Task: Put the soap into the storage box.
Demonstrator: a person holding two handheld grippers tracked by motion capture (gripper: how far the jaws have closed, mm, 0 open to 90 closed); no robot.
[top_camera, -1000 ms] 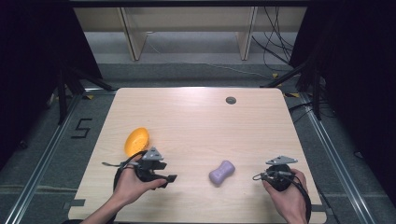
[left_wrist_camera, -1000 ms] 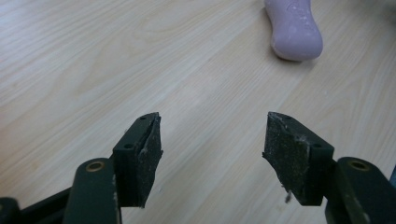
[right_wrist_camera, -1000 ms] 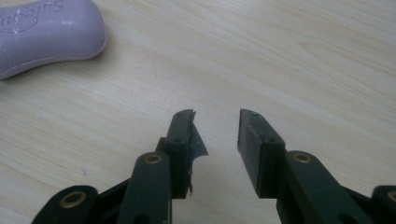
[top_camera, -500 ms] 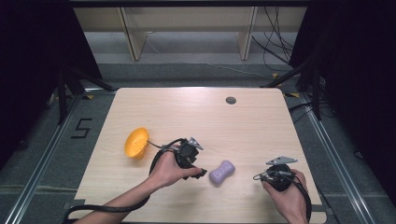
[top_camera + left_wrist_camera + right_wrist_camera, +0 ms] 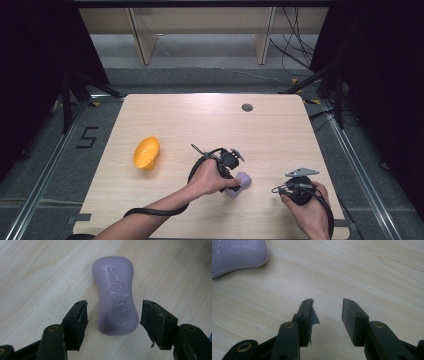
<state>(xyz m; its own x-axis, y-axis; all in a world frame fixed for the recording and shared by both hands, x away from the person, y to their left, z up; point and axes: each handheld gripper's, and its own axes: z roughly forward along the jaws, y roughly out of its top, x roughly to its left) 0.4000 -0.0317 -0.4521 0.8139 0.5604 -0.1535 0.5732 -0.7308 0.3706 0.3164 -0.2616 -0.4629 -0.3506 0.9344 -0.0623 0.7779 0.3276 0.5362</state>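
An orange bowl (image 5: 146,153) is seen tipped on the wooden table (image 5: 175,120), left of centre. A small dark disc (image 5: 247,107) is set near the far edge.

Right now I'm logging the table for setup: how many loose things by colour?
Purple: 1, soap bar
Orange: 1, bowl
Total: 2, on the wooden table

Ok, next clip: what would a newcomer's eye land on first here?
Probably the purple soap bar lying flat near the front middle of the wooden table, with the left gripper open on either side of its near end, not yet touching. Next, the orange bowl tipped on its side at the left, and the right gripper open over bare wood.
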